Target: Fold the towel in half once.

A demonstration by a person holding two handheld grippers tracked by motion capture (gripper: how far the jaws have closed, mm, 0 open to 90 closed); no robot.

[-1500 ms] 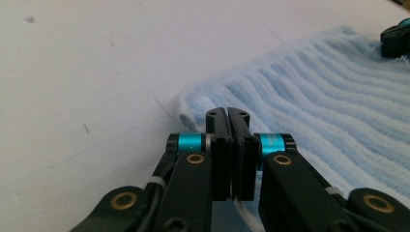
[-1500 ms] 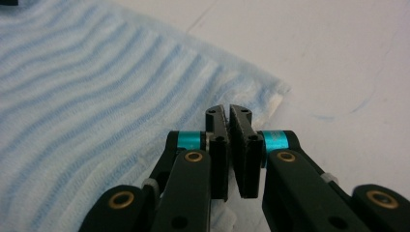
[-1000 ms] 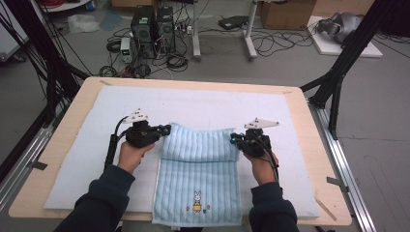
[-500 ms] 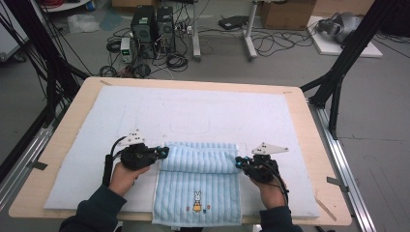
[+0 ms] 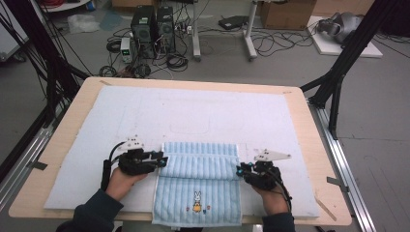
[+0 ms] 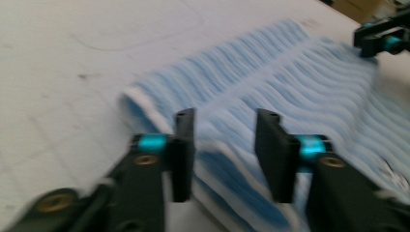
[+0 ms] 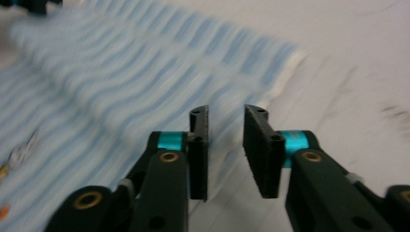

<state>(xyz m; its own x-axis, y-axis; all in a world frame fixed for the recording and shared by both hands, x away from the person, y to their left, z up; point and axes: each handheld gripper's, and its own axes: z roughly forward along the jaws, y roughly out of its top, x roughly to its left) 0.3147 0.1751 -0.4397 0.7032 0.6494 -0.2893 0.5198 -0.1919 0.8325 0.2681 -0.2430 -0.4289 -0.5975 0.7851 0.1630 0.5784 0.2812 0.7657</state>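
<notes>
We're folding the blue striped towel (image 5: 198,186) on the white mat (image 5: 203,116) that covers the desk (image 5: 314,125); the towel lies at the near edge, far part doubled toward us, bunny print (image 5: 196,202) exposed in front. Left hand-held gripper (image 5: 162,159) sits at the fold's left end, right hand-held gripper (image 5: 240,169) at its right end. In the left gripper view the jaws stand apart with the folded edge (image 6: 212,140) between them, released, not pinching. In the right gripper view the right hand-held gripper (image 7: 225,130) also shows a gap, nothing clamped, towel edge (image 7: 285,67) just ahead. To do this well we'd say: let go of both corners together, back out level so the jaws don't drag the layer, and check that the side edges line up before the next fold. Views are blurry, so contact is unclear.
</notes>
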